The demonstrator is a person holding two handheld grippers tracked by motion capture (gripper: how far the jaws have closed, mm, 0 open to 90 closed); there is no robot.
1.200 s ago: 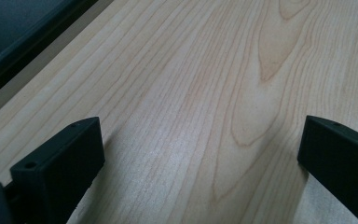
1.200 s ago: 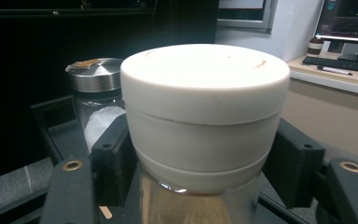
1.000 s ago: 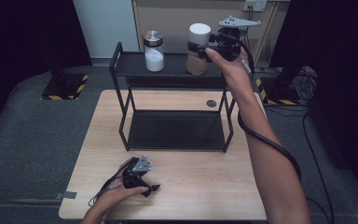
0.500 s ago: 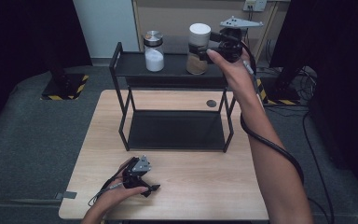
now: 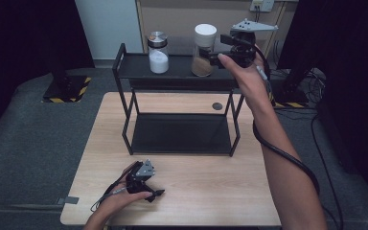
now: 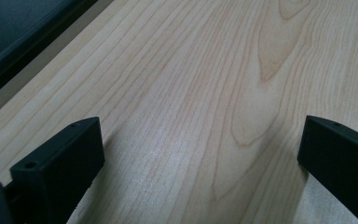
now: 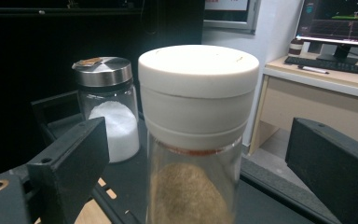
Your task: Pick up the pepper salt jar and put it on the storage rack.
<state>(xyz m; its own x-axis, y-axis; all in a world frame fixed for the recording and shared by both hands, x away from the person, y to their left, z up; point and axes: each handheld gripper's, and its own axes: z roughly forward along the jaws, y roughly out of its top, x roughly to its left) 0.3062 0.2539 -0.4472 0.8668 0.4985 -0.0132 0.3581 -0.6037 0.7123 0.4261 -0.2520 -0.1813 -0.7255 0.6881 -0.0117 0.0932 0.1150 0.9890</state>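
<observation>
The wooden table is cut off at its near edge in the high view, and much bare top is left in front of the black two-tier rack standing on its far half. Beyond the rack, the surroundings are lost in darkness on both sides.

On the rack's top shelf the tall jar with the white lid is stood upright, its long axis vertical, near the shelf's right end; brown powder is seen in its lower part. Its base is cut off in the right gripper view. Well apart to its left on the same shelf, a shorter jar with a metal lid holds white grains, with open shelf between the two.

The right gripper is held level at the tall jar; its jaws have just been opening and now stand spread, a clear gap on each side of the jar between them.

The left gripper is rested on the table near the front edge, jaws apart over bare wood.
</observation>
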